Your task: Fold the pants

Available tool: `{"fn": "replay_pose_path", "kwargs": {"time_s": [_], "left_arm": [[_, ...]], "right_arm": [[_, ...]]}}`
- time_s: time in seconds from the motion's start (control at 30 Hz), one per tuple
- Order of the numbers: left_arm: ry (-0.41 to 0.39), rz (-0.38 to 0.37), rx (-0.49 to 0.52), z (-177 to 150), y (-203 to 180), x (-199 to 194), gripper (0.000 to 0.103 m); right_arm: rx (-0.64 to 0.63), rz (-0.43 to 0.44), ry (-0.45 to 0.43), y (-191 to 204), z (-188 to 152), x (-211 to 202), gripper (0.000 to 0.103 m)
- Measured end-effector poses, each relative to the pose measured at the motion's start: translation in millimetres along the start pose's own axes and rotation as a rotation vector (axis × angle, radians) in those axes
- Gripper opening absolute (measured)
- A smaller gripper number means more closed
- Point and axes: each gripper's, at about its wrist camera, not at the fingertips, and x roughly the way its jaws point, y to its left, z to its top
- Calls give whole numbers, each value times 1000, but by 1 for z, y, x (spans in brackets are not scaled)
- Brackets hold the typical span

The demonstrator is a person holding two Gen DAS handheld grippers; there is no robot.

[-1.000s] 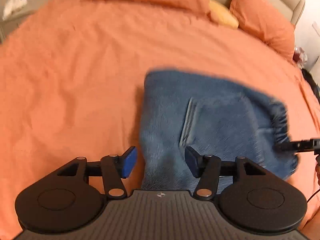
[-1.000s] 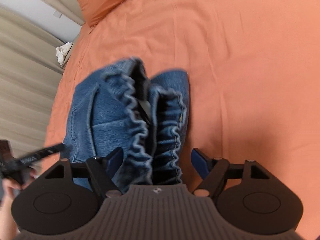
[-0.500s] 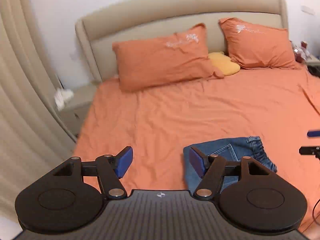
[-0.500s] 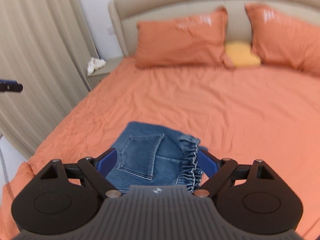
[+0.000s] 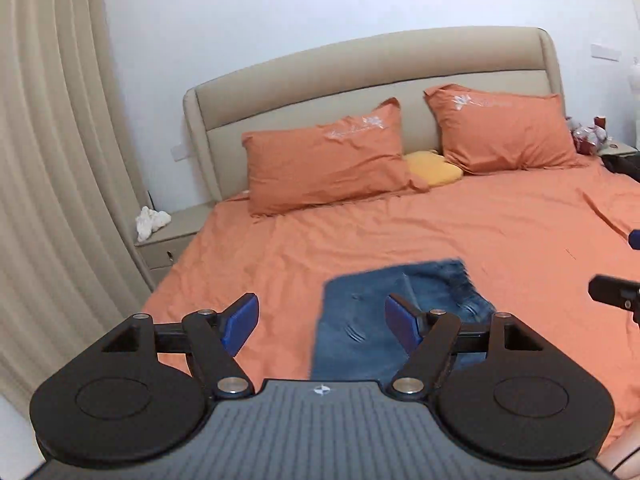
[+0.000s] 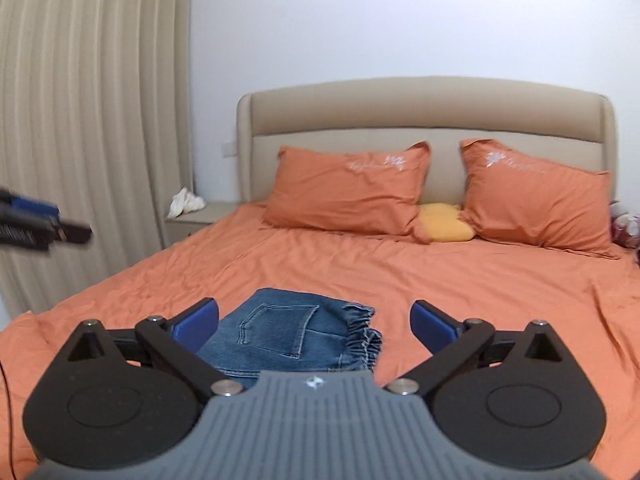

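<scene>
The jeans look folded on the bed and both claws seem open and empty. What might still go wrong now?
Little, but two things stand out. The folded jeans lie near the front edge of the orange bedsheet, so a nudge from the left gripper or the right gripper, both open and empty after just opening, might slide or unfold them. The bunched elastic waistband sits loosely and may spring open.

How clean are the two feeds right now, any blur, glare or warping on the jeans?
Left wrist view: jeans smeared by motion blur, headboard bowed by the fisheye, curtain bent. Right wrist view: jeans sharp enough to show pocket and waistband, left gripper blurred at the edge. Soft, even light in both, no glare.
</scene>
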Motion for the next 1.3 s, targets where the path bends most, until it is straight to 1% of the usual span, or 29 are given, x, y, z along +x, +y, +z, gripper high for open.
{"fn": "replay_pose_path", "kwargs": {"time_s": [0.1,0.17,0.27,0.43,0.67,0.83,1.03,1.3], "left_arm": [[7,-6,-23,-22,-23,2,85],[3,-12,-27,-35,-37,5,85],[29,3,-23,-50,-53,14,85],[106,3,-29,-68,-65,35,85],[194,4,-74,-89,-68,52,85],[222,-3,-80,-95,-69,59,85],[229,-12,-73,-94,-71,63,85],[234,-19,-76,-93,-73,64,85]], "right_arm": [[17,-56,5,3,-22,-10,98],[6,-105,15,7,-36,-11,98],[-30,-142,39,13,-54,-9,98],[-29,-149,112,12,-69,12,98],[11,-144,165,10,-81,32,98],[-2,-146,188,13,-86,38,98],[6,-170,184,8,-86,38,98],[3,-172,185,7,-86,38,98]]}}
